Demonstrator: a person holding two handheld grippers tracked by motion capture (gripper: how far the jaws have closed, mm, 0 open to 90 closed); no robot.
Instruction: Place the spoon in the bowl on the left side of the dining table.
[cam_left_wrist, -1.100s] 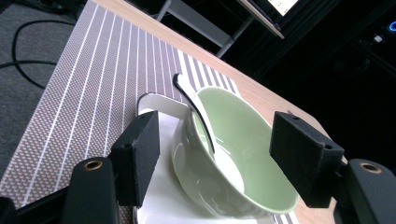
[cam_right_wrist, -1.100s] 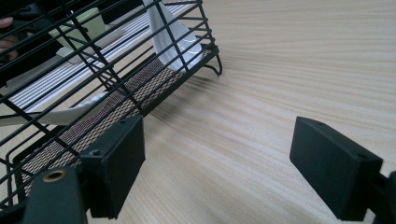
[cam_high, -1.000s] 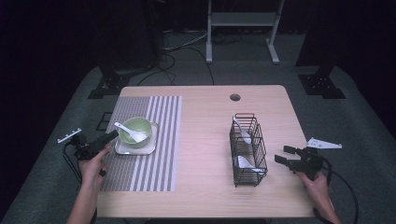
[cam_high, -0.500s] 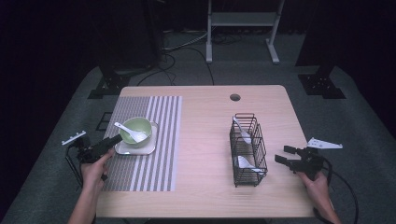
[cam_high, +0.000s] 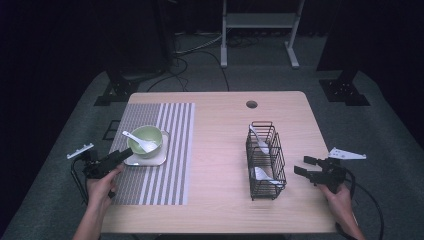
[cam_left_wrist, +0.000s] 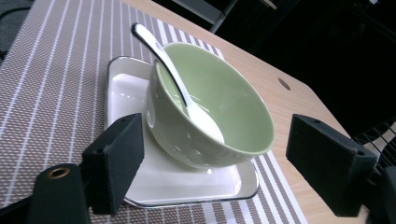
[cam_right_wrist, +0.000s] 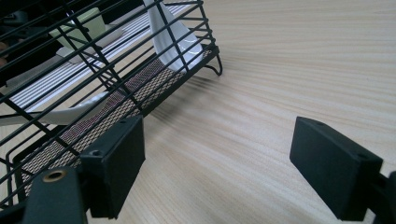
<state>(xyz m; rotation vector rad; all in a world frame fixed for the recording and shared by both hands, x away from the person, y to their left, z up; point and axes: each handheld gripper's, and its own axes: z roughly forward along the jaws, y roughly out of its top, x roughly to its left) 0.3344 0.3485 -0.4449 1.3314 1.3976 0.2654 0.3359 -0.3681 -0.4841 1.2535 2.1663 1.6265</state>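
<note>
Jaws of left hand-held gripper (cam_left_wrist: 212, 175) gape toward bowl (cam_left_wrist: 212, 116).

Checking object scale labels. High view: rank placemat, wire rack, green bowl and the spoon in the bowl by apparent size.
Largest to smallest:
1. Placemat
2. Wire rack
3. Green bowl
4. Spoon resting in the bowl

All four lie at similar depth on the table, so nearness to the camera barely skews the order.

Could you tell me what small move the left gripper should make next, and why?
Probably ease the left gripper forward until its jaws straddle the green bowl. They stand wide open just short of it, while the bowl sits on the white tray with a white spoon inside.
</note>
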